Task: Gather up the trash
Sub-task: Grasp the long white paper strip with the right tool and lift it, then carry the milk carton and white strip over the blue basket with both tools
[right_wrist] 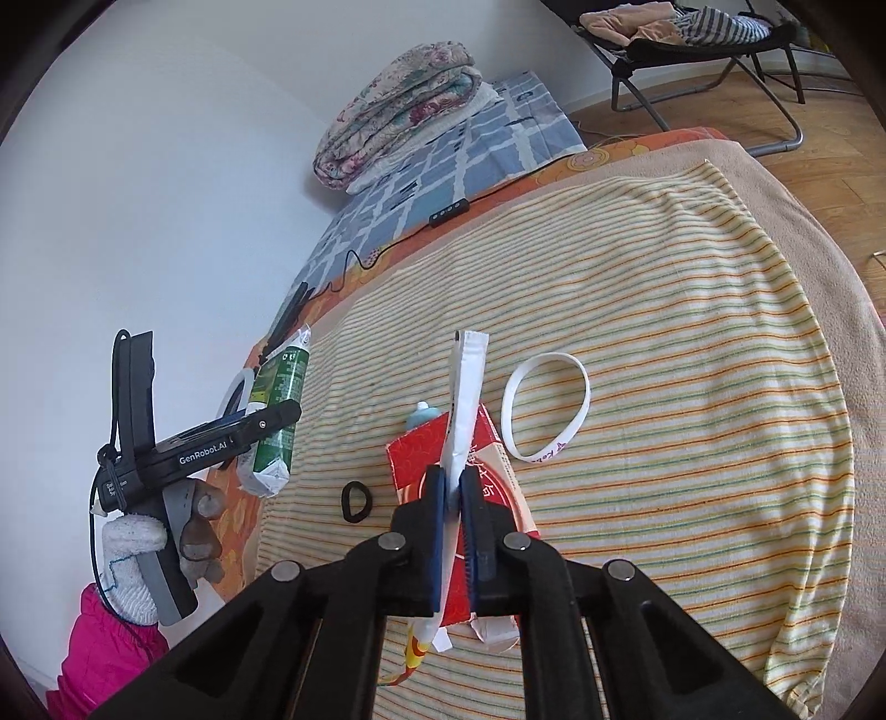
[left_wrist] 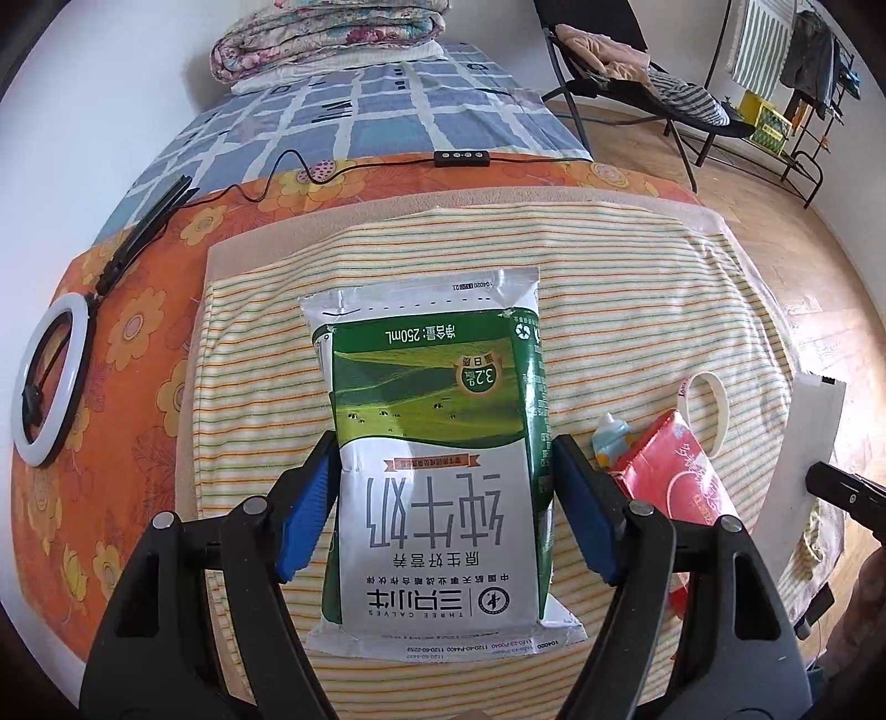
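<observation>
My left gripper (left_wrist: 443,476) is shut on a green and white milk pouch (left_wrist: 437,443) and holds it above the striped cloth (left_wrist: 637,310). The pouch (right_wrist: 274,412) and left gripper (right_wrist: 266,423) also show at the left of the right wrist view. My right gripper (right_wrist: 453,487) is shut on a flat white wrapper (right_wrist: 464,399), held edge-up above a red packet (right_wrist: 493,471). In the left wrist view the wrapper (left_wrist: 803,454) is at the far right, next to the red packet (left_wrist: 681,476).
On the striped cloth (right_wrist: 692,332) lie a white wristband (right_wrist: 545,407), a small blue bottle (right_wrist: 421,415) and a black ring (right_wrist: 356,501). A ring light (left_wrist: 47,382) with its cable and remote (left_wrist: 459,158) lies on the orange flowered sheet. Folded quilts (left_wrist: 332,39) sit at the bed's far end.
</observation>
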